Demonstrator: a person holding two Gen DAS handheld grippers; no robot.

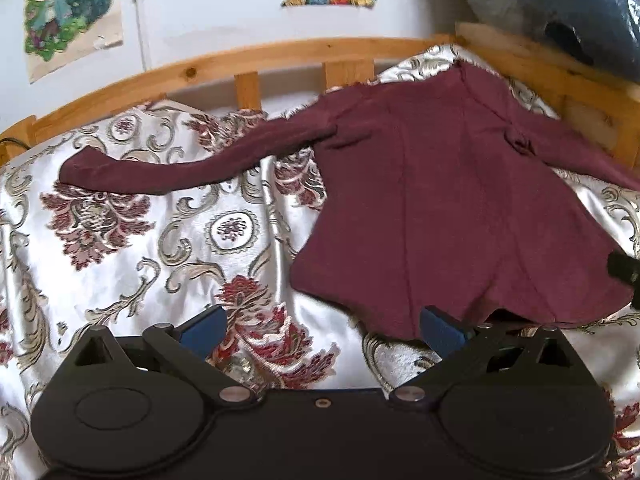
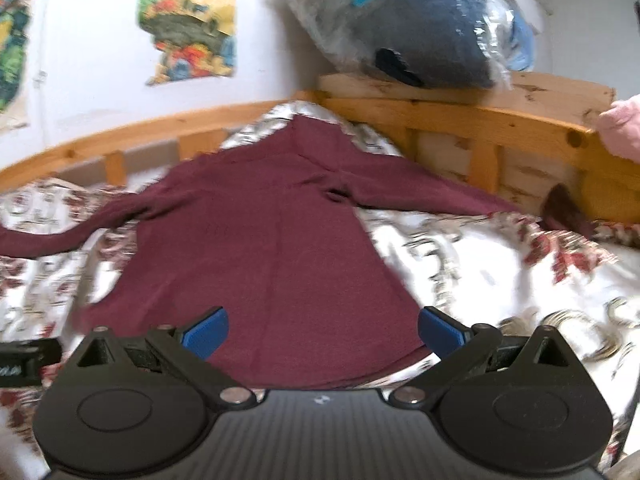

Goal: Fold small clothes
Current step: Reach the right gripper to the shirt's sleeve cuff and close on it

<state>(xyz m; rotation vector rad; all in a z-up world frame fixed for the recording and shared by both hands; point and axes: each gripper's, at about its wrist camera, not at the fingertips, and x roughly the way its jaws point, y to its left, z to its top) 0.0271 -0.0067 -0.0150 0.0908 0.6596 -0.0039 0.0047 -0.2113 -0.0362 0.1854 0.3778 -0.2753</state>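
Observation:
A small maroon long-sleeved top (image 1: pixel 448 216) lies spread flat on the floral satin bedspread (image 1: pixel 132 248), collar toward the wooden rail. Its left sleeve (image 1: pixel 168 172) stretches out to the left; its right sleeve (image 2: pixel 432 196) runs to the right. My left gripper (image 1: pixel 324 330) is open and empty, just before the hem's left corner. My right gripper (image 2: pixel 324 330) is open and empty, hovering over the top's (image 2: pixel 256 248) lower hem. The right gripper's tip (image 1: pixel 624 270) shows at the left view's right edge.
A wooden bed rail (image 1: pixel 248 60) runs along the back and right side (image 2: pixel 460 120). A plastic-wrapped blue-grey bundle (image 2: pixel 416 28) sits on the rail corner. Pictures (image 1: pixel 68 12) hang on the white wall. Something pink (image 2: pixel 624 132) lies on the rail at right.

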